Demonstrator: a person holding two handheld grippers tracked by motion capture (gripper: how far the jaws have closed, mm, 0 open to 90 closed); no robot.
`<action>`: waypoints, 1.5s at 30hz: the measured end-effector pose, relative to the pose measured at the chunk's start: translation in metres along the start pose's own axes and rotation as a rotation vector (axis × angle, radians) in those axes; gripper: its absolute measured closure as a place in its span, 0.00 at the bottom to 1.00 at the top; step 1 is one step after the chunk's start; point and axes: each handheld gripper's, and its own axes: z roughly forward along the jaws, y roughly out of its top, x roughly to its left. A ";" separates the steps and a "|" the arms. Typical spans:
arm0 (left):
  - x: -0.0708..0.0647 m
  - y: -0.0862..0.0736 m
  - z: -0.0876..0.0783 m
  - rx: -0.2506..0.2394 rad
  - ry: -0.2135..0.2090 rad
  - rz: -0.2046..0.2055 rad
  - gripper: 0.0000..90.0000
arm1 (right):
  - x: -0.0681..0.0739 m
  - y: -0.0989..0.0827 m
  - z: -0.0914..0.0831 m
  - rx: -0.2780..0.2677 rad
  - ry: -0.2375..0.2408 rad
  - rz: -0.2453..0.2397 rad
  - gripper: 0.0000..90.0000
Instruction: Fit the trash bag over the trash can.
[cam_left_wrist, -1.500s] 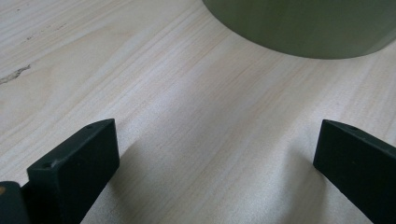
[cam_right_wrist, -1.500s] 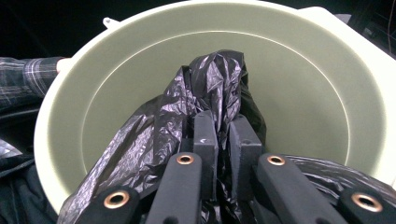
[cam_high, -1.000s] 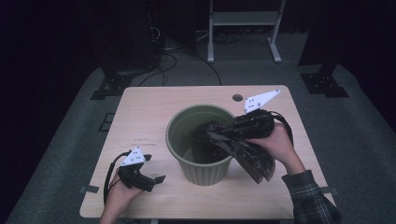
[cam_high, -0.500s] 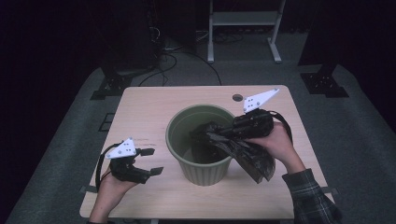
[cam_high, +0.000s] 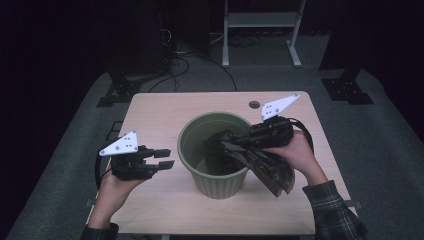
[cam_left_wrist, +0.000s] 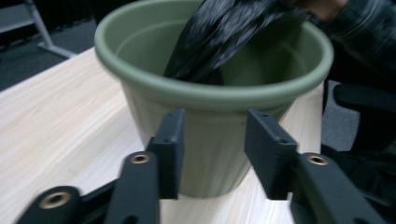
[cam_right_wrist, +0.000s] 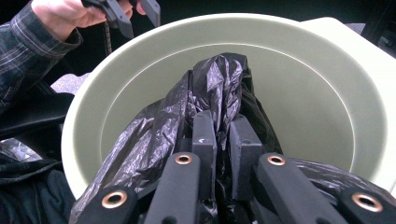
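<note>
A green pot (cam_high: 216, 155) stood at the centre of the wooden table (cam_high: 165, 210). The right gripper (cam_high: 227, 145) reached over the pot's rim, jaws clamped on a black plastic bag (cam_high: 265, 167) — part of the bag draped outside the pot wall. The left gripper (cam_high: 162, 159) was held left of the pot, apart from it; its jaws had just been closing, nothing between them.

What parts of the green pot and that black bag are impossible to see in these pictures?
- Floor of the green pot: high view and right gripper view, covered by the black plastic bag.
- Bag's upper end: left gripper view, blurred and cut off by the top edge.
- Bag's open end: high view, too dark and crumpled to find.
- Pot's base: left gripper view, behind the left hand-held gripper.
</note>
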 end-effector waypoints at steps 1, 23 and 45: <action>0.000 0.004 0.001 0.000 -0.002 0.009 0.69 | 0.000 0.000 0.000 -0.001 0.000 0.001 0.92; 0.013 0.073 0.069 0.018 -0.098 0.109 0.67 | 0.000 0.005 0.002 0.012 0.026 0.000 0.93; 0.013 0.090 0.116 0.131 -0.232 0.153 0.79 | 0.001 0.010 0.005 0.017 0.059 -0.018 0.93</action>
